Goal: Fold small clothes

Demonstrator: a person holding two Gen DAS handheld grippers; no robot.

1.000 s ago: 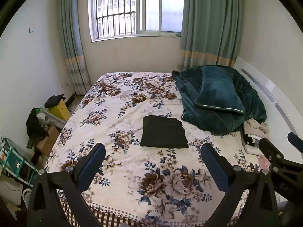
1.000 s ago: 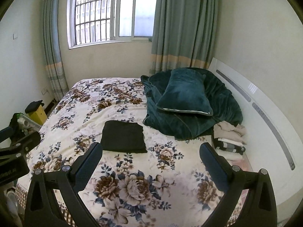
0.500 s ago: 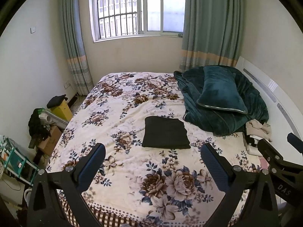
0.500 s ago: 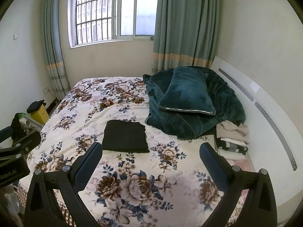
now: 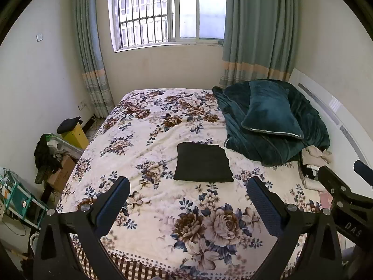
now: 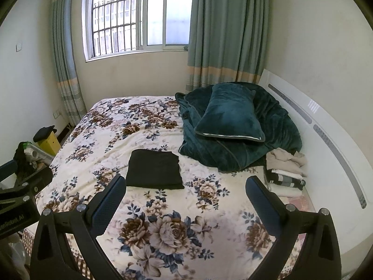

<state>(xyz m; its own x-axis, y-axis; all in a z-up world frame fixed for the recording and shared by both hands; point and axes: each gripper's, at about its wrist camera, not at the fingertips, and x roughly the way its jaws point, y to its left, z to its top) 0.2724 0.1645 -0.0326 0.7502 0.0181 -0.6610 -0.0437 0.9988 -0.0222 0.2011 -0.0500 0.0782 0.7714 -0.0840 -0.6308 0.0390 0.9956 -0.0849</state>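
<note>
Both grippers are held above the near edge of the bed (image 5: 163, 221), fingers spread wide and empty. The left gripper (image 5: 187, 200) and right gripper (image 6: 185, 198) point along the floral cover toward the window.

The folded black garment (image 5: 202, 163) lies flat on the cover, ahead of the fingertips and well apart from them. In the left view it sits between the two fingers' lines; in the right view it sits ahead of the left-hand finger (image 6: 109, 200). It appears to be a completed rectangle. The step in hand is judged to be either moving it to the stack of folded clothes (image 6: 285, 172), ahead of and beyond the right-hand finger of the right gripper, or fetching a new item.

Hazards:
- Pinching only the top layer would probably open the fold on lifting. Cause: soft cloth on a yielding cover.
- Fingers driven low may catch the cover along with the garment.
- The dark green blanket (image 6: 233, 144) lies just beside the garment's far right corner; a sideways carry may snag it.
- The stack looks uneven; added load may topple it.
</note>
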